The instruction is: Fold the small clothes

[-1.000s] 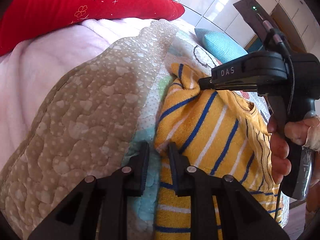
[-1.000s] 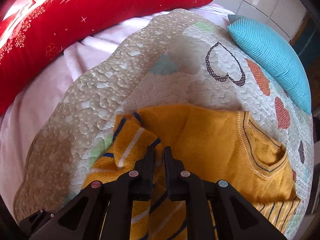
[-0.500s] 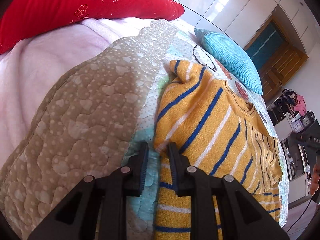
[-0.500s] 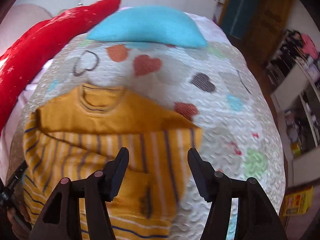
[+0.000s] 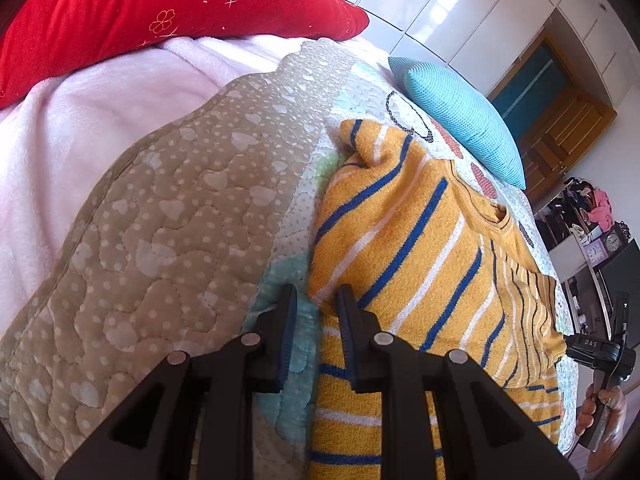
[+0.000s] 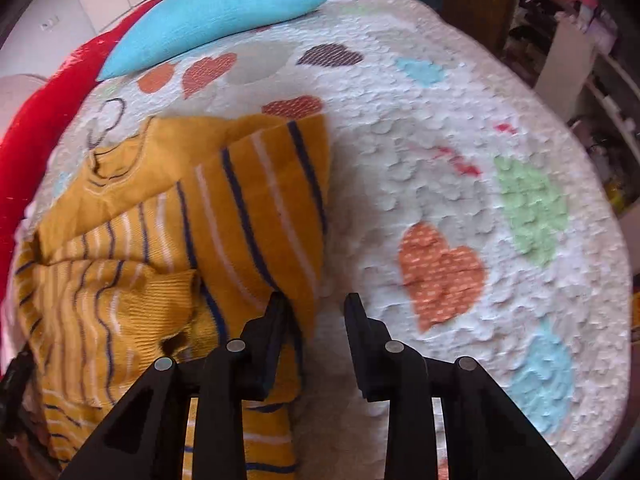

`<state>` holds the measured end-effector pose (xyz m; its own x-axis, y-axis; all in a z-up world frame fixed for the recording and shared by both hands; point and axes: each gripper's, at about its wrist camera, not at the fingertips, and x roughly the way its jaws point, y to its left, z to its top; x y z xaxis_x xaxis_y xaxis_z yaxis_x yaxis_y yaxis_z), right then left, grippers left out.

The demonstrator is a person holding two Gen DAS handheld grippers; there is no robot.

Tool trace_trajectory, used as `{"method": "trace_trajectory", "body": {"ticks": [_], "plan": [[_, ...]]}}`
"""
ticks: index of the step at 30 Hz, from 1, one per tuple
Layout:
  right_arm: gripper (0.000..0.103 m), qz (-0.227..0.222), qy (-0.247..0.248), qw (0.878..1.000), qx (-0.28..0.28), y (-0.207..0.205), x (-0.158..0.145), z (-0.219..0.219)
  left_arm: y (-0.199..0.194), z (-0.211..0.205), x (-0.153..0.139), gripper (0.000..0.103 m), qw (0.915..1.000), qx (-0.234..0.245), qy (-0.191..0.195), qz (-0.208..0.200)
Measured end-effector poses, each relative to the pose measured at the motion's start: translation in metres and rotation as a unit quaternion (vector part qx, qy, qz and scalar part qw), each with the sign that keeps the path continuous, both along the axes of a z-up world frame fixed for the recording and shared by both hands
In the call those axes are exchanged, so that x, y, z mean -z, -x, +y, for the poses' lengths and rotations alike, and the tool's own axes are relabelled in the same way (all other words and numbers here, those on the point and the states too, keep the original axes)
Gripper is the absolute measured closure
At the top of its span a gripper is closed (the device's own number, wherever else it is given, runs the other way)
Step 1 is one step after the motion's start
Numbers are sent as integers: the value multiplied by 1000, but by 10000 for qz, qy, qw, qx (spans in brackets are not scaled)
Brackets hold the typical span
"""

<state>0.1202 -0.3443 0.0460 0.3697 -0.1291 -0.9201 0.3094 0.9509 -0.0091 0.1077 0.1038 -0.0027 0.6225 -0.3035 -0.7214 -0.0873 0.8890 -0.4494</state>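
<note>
Right claw [image 6: 314, 308] closing, apart at sweater [image 6: 256, 216] edge; left claw [image 5: 316, 300] narrowly apart.

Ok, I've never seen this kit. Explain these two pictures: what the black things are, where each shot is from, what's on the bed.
A person holds a gripper in each hand, and each carries a camera looking along its two black jaws. One picture is from the left gripper, the other from the right gripper. On a heart-patterned quilt lies a partly folded yellow striped sweater, with a blue cushion, a red pillow and a pink blanket nearby. The left jaws stand nearly closed at one sweater edge; whether they pinch it is unclear. The right jaws have just been closing but are open, with the opposite edge between them, ungripped.
</note>
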Motion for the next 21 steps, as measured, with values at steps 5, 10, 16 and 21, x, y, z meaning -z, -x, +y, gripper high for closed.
{"method": "trace_trajectory", "body": {"ticks": [5, 10, 16, 21], "plan": [[62, -393, -306, 9986, -155, 42, -26, -2, 1, 4, 2, 83, 9999, 2, 160, -15], [54, -715, -754, 9936, -443, 109, -38, 10, 2, 6, 2, 82, 9997, 35, 227, 9], [44, -1026, -1204, 9847, -730, 177, -32, 28, 27, 4, -10, 79, 9988, 300, -53, 381], [43, -923, -1616, 9792, -811, 217, -7, 35, 86, -14, -20, 64, 9956, 526, -663, 403]]}}
